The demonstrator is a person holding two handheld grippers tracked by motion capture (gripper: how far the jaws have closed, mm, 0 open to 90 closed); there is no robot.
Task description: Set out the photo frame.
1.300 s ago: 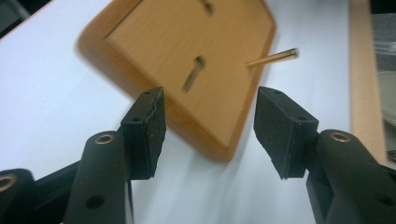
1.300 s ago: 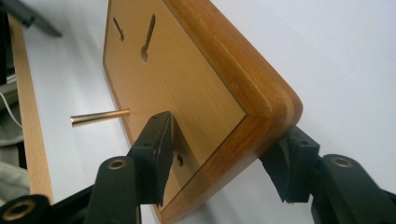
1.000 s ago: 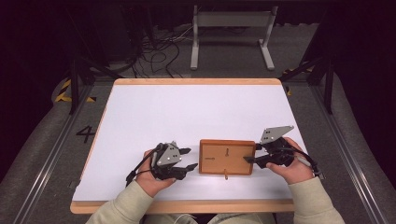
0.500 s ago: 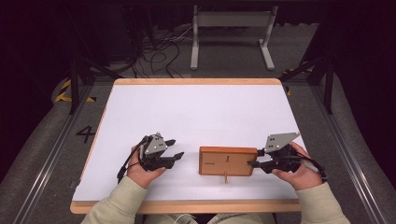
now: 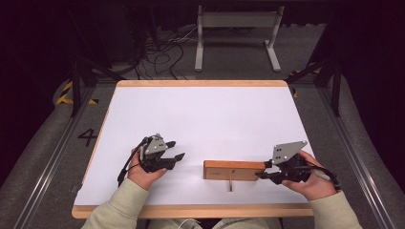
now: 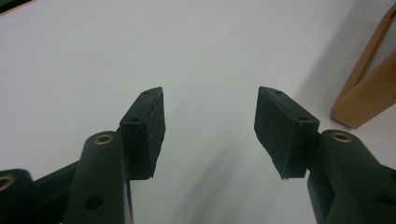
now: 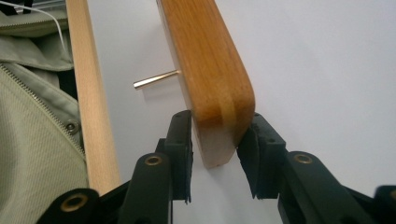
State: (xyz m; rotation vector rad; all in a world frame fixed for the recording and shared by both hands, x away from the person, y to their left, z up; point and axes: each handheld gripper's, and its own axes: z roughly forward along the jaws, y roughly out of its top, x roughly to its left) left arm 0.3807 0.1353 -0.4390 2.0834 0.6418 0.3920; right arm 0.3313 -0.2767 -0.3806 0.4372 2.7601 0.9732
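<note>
**Wooden frame stood on edge, right gripper at its end**

White table, wood-trimmed, takes up the middle of the high view; dark floor with cables and a metal stand beyond the far edge.

Wooden frame stands upright on its long edge near the front of the table, right of centre. A thin peg sticks out from its near face toward the person. In the right gripper view the frame's rounded end runs away from the camera, the peg pointing toward the table's front trim.

Right gripper sits at the frame's right end. Its jaws have just been closing, with the frame's end between them; both pads look to be touching the wood, pinching that end.

Left gripper rests well apart from the frame, to its left, hand low on the table. Jaws spread, nothing between them; the frame's corner shows off to the side.
</note>
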